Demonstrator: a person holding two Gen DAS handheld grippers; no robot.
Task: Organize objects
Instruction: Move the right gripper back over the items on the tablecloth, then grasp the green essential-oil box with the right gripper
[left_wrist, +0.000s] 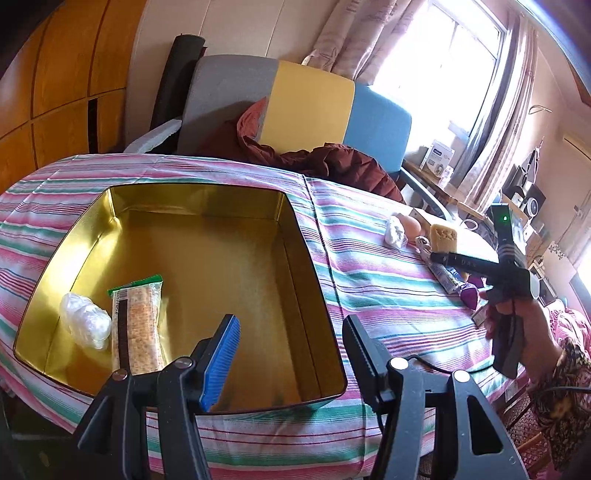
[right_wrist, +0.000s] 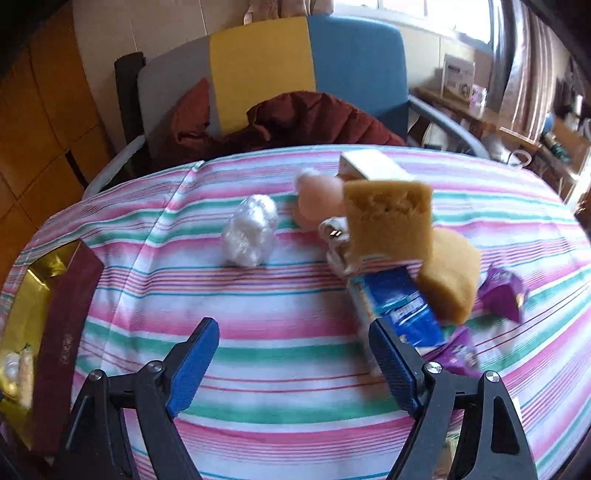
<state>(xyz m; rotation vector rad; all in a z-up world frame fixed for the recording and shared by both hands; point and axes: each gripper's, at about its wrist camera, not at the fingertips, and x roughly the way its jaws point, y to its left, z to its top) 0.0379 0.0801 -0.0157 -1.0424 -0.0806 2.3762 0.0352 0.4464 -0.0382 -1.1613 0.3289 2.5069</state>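
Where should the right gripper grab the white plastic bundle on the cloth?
Take the bundle across its narrow middle, coming down from above. It lies apart from the pile, with bare cloth on both sides, and the right gripper, jaws opening and empty, looks wide enough.

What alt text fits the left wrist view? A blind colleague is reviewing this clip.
An open left gripper hovers over a gold tin on a striped cloth, holding a cracker pack and a plastic wad. At right, a hand holds the right gripper above more clutter.
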